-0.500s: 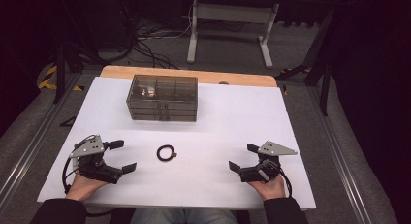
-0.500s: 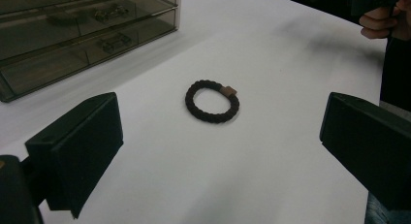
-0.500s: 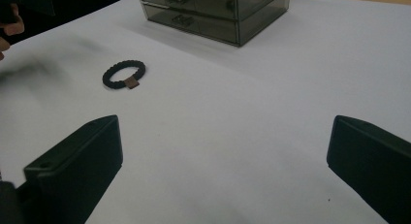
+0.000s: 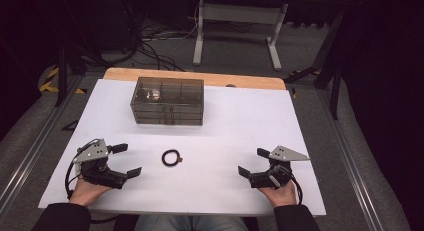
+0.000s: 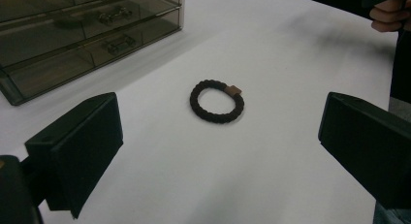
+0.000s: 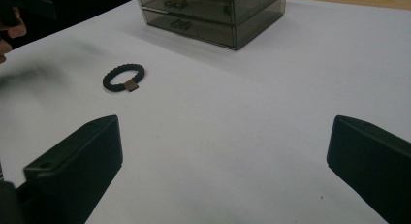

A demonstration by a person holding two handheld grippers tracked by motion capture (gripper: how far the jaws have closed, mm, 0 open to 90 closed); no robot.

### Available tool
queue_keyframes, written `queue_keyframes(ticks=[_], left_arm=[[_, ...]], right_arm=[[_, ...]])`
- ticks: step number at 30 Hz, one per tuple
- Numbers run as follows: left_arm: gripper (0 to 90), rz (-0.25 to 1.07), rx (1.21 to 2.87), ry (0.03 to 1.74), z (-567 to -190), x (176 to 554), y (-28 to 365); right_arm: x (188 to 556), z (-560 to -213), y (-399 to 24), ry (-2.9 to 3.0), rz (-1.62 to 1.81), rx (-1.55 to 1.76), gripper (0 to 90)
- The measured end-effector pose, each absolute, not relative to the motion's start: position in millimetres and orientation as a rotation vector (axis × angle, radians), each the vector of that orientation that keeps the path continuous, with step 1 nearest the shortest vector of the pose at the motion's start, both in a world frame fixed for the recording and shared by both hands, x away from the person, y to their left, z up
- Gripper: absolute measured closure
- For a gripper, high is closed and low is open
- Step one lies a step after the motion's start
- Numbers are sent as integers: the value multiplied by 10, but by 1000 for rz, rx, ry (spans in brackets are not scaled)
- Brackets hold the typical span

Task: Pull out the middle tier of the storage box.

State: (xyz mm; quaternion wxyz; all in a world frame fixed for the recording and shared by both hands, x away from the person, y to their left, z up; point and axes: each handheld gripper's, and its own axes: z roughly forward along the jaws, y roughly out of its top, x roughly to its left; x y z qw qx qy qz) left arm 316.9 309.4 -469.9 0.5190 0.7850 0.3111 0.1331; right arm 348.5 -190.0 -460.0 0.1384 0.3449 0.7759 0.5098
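Left gripper (image 4: 124, 160) wide open, empty, right gripper (image 4: 253, 162) wide open, empty, bracelet (image 4: 171, 157) between them on table (image 4: 240, 121), drawer box (image 4: 167, 101) behind

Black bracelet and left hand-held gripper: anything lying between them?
Nothing. In the left gripper view, bare white table runs from the open left hand-held gripper to the black bracelet.

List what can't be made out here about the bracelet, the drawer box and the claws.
- Drawer box: contents unreadable in the high view, behind smoked walls and glare; cut off by the top edge in the left gripper view.
- Bracelet: its brown tag is too small to read in every view.
- Left claw and right claw: far jaws cut by the frame edge in their own views.
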Motion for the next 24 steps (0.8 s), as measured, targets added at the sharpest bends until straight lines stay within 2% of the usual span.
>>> queue_keyframes(ticks=[16, 24], left_arm=[[33, 343, 1908, 797, -4668, 3172, 3051], [36, 400, 1936, 786, -4577, 3230, 3006]], right_arm=[[3519, -4585, -1939, 2224, 1465, 1004, 1], [3539, -4592, -1943, 2223, 1461, 1000, 1]])
